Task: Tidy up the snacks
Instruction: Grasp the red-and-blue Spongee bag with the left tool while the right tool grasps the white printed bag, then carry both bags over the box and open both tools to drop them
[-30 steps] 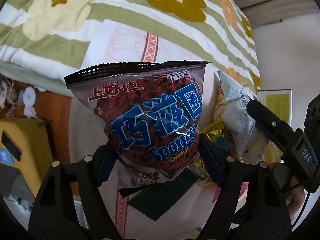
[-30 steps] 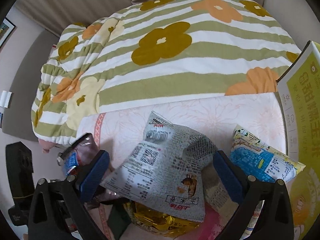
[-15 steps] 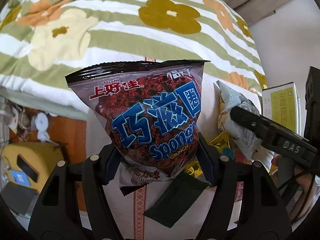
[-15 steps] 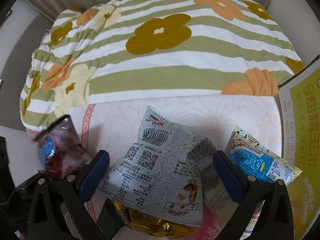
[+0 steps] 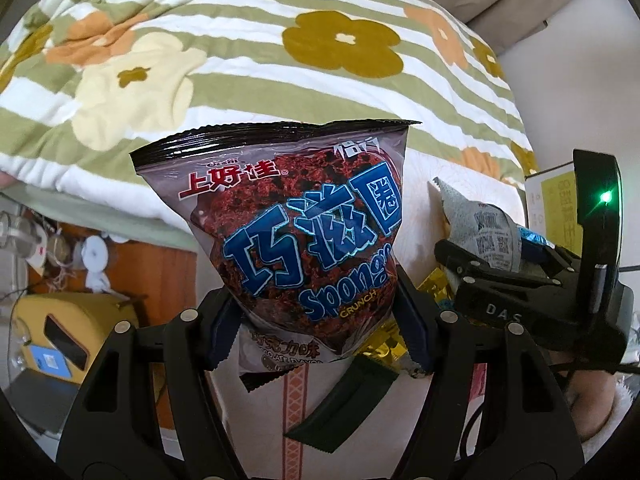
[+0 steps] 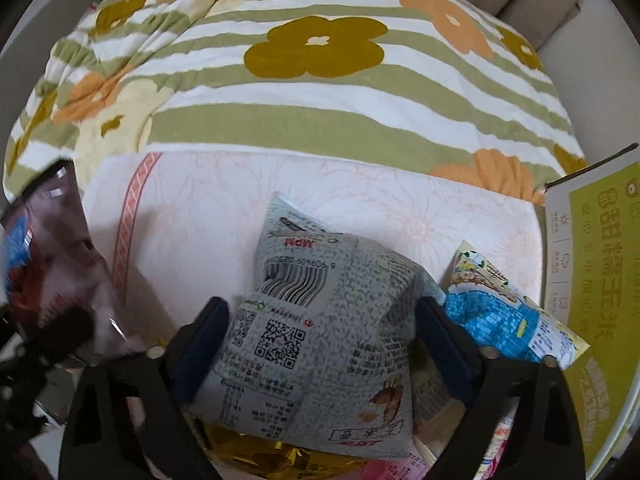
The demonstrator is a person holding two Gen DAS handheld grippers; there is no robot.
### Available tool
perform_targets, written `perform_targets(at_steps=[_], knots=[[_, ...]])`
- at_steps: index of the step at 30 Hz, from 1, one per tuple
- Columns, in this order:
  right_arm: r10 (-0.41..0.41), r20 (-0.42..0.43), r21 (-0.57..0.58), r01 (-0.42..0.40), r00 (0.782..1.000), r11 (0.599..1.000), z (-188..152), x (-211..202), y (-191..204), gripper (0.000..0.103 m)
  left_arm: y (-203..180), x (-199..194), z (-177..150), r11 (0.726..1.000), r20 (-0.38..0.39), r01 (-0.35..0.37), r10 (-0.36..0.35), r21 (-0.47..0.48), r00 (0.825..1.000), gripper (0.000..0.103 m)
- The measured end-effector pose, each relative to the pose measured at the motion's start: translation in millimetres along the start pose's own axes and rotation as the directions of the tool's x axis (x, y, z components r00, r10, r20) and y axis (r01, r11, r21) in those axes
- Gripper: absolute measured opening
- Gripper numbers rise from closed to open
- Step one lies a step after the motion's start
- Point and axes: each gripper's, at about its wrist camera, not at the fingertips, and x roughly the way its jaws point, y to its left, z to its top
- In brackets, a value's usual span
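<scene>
- Two grippers are seen: the left gripper and the right gripper.
- Five snack bags are counted: one brown bag, one grey bag, one blue bag, one gold bag, one pink bag.
- One yellow box is seen at the right.
- One flowered quilt is seen at the far side.

Left gripper: matte black frame with triangular cut-outs, silver screw heads at the joints, dark blue finger pads. Right gripper: identical black frame, silver screws, blue pads; its side carries white "DAS" lettering, a green indicator light and black cables. The person's hand: bare skin, fluffy white cuff.
</scene>
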Motion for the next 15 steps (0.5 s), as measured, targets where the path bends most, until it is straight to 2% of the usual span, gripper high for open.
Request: perform_targets(at_steps=[2, 5, 8, 15], knots=[[0.011, 0.022, -0.002, -0.011, 1.0, 1.0, -3.4, -3.8, -0.5, 0.062, 1.3, -3.3, -2.8, 1.0, 0.007, 0.0, 0.0, -0.001, 1.0, 0.065], [0.047, 0.03, 0.012, -0.047, 0.998, 0.999, -6.1, -6.5, -4.7, 0.052, 2.8, -8.8, -6.5, 1.0, 0.017, 0.003, -0.002, -0.004, 1.0, 0.065], [0.088, 0.058, 0.031, -0.09, 0.994, 0.995, -9.6, -14.1, -7.9, 0.05, 1.9, -16.5, -10.2, 1.0, 0.033, 0.004, -0.004, 0.0, 0.999, 0.065], [0.11, 0.161, 0.032, -0.117, 0.981, 0.993, -13.6, -49.6, -9.4, 0.05, -10.3, -43.2, -12.2, 0.999, 0.092, 0.005, -0.008, 0.04, 0.996, 0.065]])
